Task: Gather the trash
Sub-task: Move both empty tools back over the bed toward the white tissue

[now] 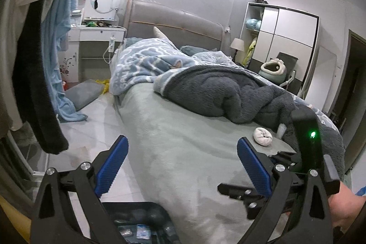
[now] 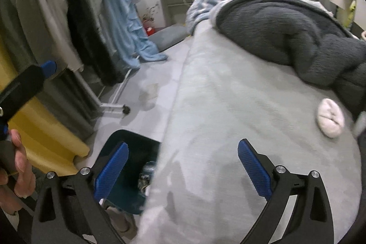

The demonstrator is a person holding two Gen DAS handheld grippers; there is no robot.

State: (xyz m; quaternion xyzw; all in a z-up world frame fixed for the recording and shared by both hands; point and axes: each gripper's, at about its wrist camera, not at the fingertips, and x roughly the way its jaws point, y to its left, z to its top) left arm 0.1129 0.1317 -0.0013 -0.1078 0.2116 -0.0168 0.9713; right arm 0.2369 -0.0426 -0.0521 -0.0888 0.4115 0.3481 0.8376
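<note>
Left wrist view: the left hand-held gripper (image 1: pixel 180 166) hangs released over a grey-sheeted bed (image 1: pixel 173 143); a white wad (image 1: pixel 262 136) lies near the dark blanket (image 1: pixel 228 93). Right wrist view: the right hand-held gripper (image 2: pixel 180 166) is released too, a dark bin (image 2: pixel 128 152) on the floor beside the bed, holding trash.

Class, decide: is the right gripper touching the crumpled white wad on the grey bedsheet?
Apart. The right wrist view shows the right gripper, jaws open, with bare grey bedsheet separating it from the crumpled white wad.
</note>
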